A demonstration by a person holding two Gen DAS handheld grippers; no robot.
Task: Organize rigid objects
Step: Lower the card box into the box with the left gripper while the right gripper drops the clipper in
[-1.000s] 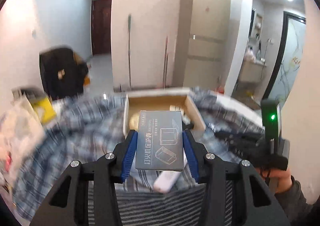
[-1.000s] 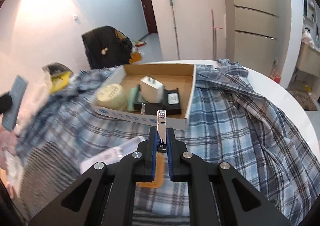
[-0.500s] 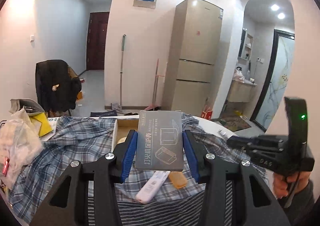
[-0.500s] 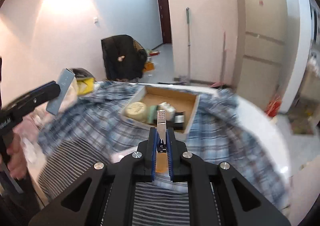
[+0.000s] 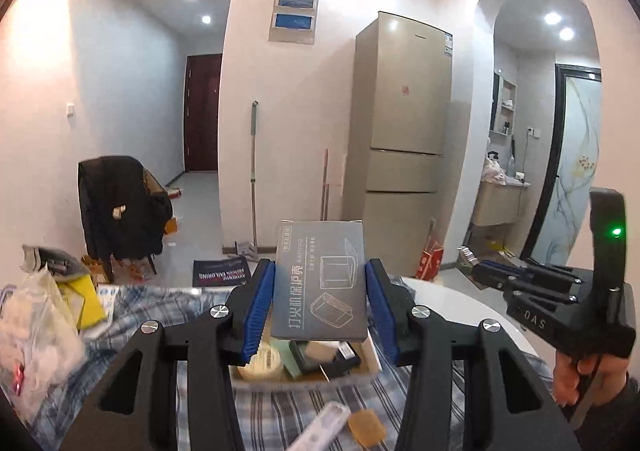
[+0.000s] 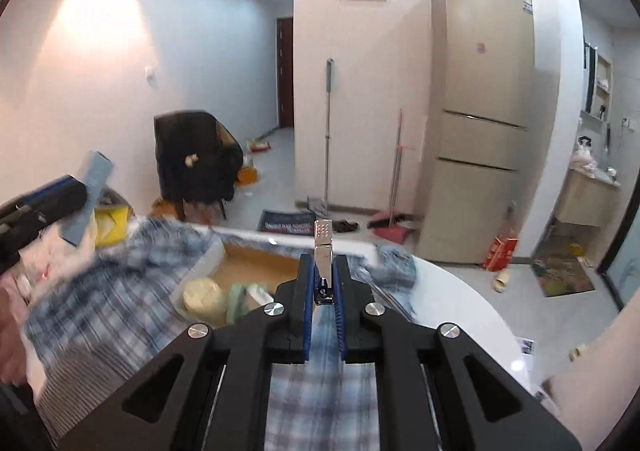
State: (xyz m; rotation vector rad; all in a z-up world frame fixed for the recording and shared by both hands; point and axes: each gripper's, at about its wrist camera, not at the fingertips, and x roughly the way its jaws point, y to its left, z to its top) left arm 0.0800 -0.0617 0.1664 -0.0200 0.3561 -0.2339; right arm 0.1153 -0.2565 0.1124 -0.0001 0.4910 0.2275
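A: Where do things stand?

B: The left claw (image 5: 319, 305) grips a flat grey printed cardboard packet (image 5: 320, 285) by its side edges, above the shallow brown cardboard box (image 5: 370, 365) on the plaid-clothed worktop (image 5: 452, 297). The right claw (image 6: 323, 283), pinched narrow, holds a slim shiny metal nail clipper (image 6: 323, 247) upright.

A: Best way to finish?

B: I'd lower each over the box's bare floor before letting go. The clipper is smooth and may slip; the packet's stiff faces should lie flat.
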